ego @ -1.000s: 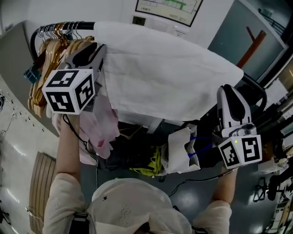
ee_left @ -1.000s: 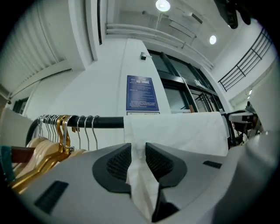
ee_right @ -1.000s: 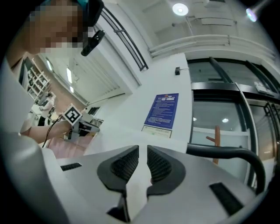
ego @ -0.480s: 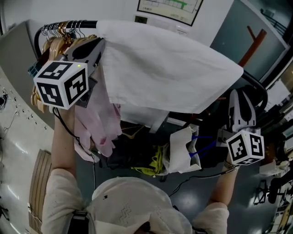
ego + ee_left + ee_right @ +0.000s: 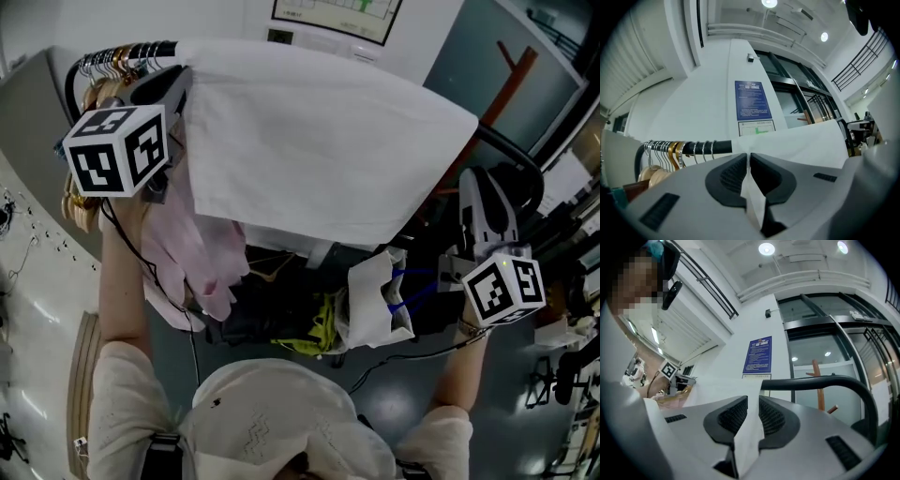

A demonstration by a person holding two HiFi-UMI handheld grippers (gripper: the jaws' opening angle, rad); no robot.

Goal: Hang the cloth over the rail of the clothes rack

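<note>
The cloth (image 5: 319, 141) looks thin, light and limp, and lies draped over the rail (image 5: 150, 47); its corners give the surest hold. The left gripper (image 5: 749, 161) clamps one edge; the jaws of the right gripper (image 5: 753, 406) have just been opening, a fold between them, seemingly pinched.

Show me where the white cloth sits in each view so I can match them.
Head view: white cloth fills the upper middle.
Left gripper view: cloth at centre and right, middle height.
Right gripper view: cloth left of centre, running down to bottom middle.
Shared landmark: the black rail.
</note>
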